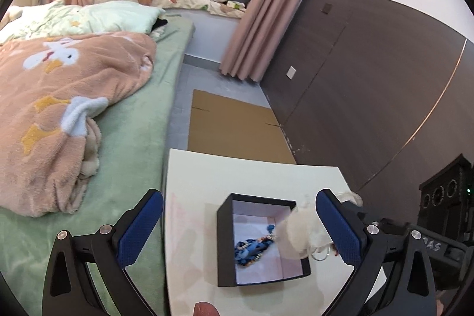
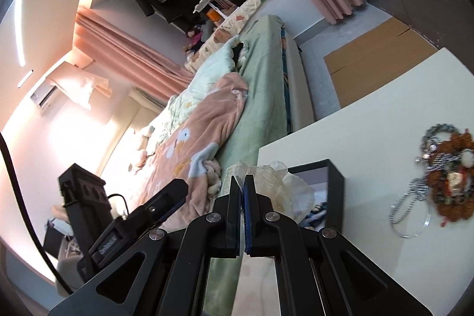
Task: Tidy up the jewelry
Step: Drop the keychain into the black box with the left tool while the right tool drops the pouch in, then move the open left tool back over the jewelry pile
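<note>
My left-wrist camera looks forward and down between my spread fingers, close over the white table (image 1: pixel 189 197), with the black box (image 1: pixel 225 242) at six o'clock and the bed (image 1: pixel 130 144) at nine. My right-wrist camera is rolled sideways, close behind my closed fingers, with the same box (image 2: pixel 336 191) at five, the table (image 2: pixel 370 123) at three, and the bed (image 2: pixel 260 96) at twelve.

Bed with green sheet (image 1: pixel 142 120), pink duck blanket (image 1: pixel 59 96) bunched on it, pink curtains (image 1: pixel 254 19), flat cardboard (image 1: pixel 234 123) on floor, air conditioner (image 2: pixel 44 96) on wall.
</note>
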The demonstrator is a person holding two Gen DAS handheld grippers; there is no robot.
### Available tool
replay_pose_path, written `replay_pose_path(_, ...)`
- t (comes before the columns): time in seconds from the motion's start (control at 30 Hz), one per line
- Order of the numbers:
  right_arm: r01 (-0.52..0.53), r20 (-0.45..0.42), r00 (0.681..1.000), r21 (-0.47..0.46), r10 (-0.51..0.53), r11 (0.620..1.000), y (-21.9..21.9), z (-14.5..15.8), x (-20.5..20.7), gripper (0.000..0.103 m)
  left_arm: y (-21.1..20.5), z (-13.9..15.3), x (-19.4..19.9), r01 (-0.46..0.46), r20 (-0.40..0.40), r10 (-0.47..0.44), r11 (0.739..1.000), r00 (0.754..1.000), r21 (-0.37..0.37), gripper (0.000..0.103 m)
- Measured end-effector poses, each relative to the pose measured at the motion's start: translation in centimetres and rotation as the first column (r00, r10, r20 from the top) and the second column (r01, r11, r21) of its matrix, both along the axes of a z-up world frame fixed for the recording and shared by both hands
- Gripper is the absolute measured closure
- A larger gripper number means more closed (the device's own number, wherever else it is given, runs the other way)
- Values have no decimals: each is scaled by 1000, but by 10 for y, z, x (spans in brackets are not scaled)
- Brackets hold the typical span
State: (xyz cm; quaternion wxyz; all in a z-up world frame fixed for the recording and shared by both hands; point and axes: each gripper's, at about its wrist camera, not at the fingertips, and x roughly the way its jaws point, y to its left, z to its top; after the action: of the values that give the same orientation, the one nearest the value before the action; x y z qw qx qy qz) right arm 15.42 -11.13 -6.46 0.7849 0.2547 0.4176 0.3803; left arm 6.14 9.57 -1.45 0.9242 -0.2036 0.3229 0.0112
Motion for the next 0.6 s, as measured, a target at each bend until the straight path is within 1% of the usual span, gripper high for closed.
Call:
replay_pose_path(0.07,-11,-38,999,-49,9,999,8,-7,5,65,0,-1,0,-6,-2,7,1000,1000,9,0)
replay_pose_path(0.1,-2,-61,998,-73,-3,997,9,-11,8,30,0,-2,0,-6,-4,6,1000,1000,10,0)
replay_pose_path(0.13,11,-62,998,-74,-16,997,7,-11,8,10,0,-2,0,-5,-5,5,1000,1000,11,0)
replay_pose_path(0.17,25,-60,998,-71,-29,997,3,-11,9,7,-1,-2,0,-5,-5,5,1000,1000,13,0)
replay_pose_path(0.27,42,-56,997,-68,-46,997,-11,-6,10,7,-3,0,0,-6,4,6,1000,1000,19,0)
replay_pose_path(0.37,83,-39,995,-83,-87,993,-30,0,11,6,-10,1,1,4,17,-5,1000,1000,28,0)
replay_pose_path(0.43,113,-36,993,-82,-116,990,-48,3,11,0,-16,1,3,19,15,-20,999,1000,34,0)
replay_pose_path(0.53,155,-37,987,-78,-159,985,-71,7,11,0,-28,0,5,40,8,-41,998,999,48,0)
replay_pose_path(0.6,176,-28,984,-76,-179,981,-85,11,9,0,-34,0,6,60,8,-61,997,998,40,0)
